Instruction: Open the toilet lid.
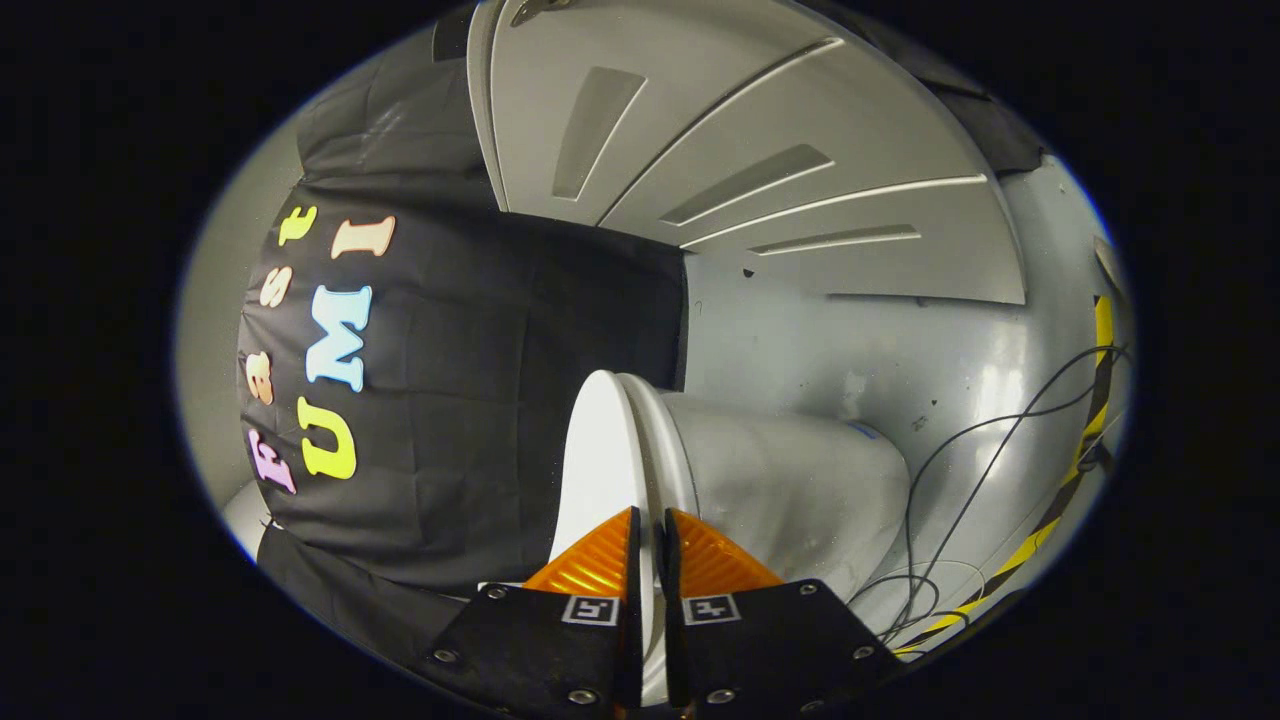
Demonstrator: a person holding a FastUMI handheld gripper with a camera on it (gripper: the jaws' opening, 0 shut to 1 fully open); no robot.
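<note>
Here the fingers (648, 535) pinch the toilet lid's (600, 450) edge, beside the bowl (790, 490).

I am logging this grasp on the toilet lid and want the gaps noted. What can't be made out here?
- Lid hinge: gripper view, hidden behind the tongs, whose fingers pinch the toilet lid edge.
- Toilet bowl inside: blocked by lid and seat.
- Cables: ends cut off by the picture's edge.
</note>
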